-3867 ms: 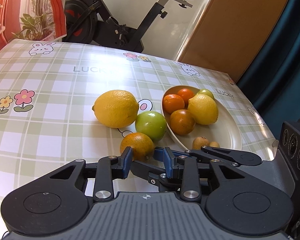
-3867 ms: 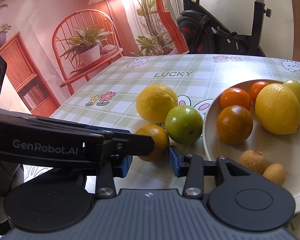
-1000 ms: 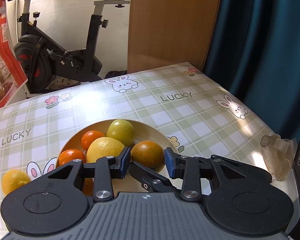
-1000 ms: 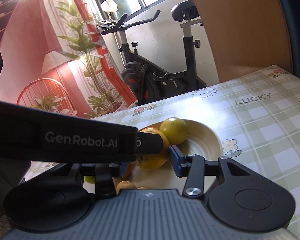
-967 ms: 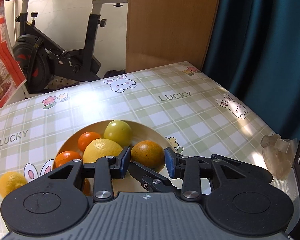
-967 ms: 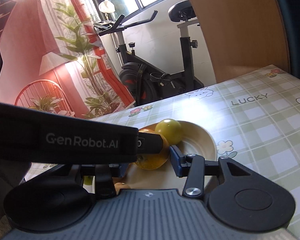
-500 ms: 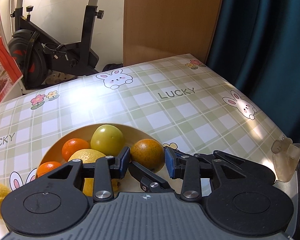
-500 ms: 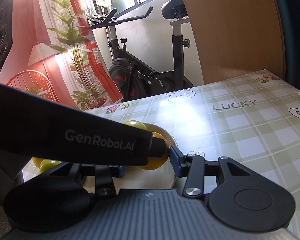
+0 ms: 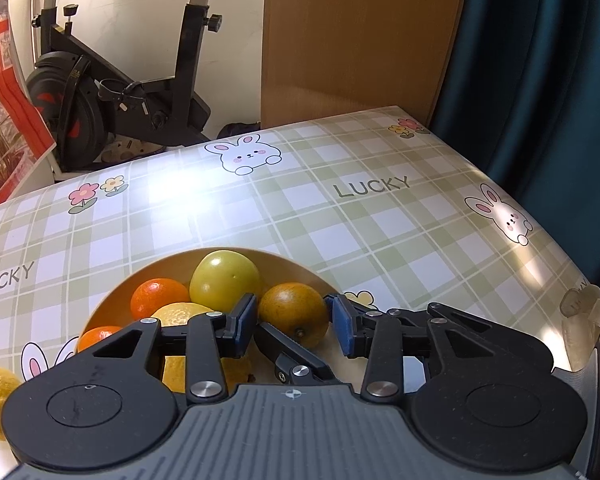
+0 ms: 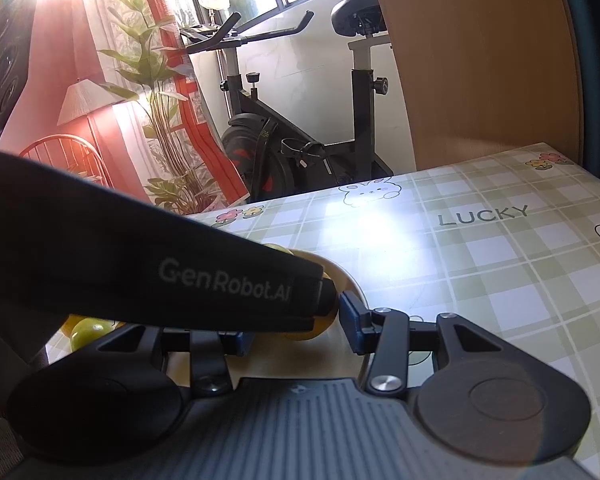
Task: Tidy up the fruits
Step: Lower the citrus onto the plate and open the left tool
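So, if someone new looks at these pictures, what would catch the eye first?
First the bowl of bright fruit low in the left wrist view, with a dark orange between the blue pads of the left tool, whose jaws have just been opening. Next the exercise bike behind the table. In the right wrist view the left tool's black body crosses the foreground and hides most of the bowl.

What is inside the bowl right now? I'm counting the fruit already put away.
The bowl shows a yellow-green fruit, two small oranges, a lemon, and a dull orange between the left tongs. The tongs' body covers the bowl's near part.
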Tool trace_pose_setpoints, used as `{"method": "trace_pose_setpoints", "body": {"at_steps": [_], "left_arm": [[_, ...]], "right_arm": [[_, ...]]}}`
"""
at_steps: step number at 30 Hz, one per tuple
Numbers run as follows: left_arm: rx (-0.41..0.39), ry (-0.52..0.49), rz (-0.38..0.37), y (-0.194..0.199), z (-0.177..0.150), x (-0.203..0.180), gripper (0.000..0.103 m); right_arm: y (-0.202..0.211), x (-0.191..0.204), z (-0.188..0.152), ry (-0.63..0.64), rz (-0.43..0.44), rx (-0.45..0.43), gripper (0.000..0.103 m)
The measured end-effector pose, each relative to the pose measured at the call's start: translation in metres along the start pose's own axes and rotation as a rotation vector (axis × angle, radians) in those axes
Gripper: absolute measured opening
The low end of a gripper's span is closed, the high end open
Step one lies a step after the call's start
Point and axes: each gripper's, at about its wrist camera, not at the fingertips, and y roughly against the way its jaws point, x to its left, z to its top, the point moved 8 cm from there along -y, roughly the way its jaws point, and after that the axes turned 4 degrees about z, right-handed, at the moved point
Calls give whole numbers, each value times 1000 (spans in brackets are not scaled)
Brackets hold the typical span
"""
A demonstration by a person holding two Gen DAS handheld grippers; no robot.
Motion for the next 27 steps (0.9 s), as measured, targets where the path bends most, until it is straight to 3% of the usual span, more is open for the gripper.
{"method": "trace_pose_setpoints", "body": {"at_steps": [8, 16, 27], "left_arm": [[-20, 23, -19, 9, 2, 4, 43], [-89, 126, -57, 47, 1, 26, 44], [-151, 300, 43, 98, -32, 103, 44]], "right_arm": [[1, -3, 1, -32, -4, -8, 46], [17, 1, 0, -28, 45, -69, 48], [22, 3, 2, -18, 57, -93, 48]]}}
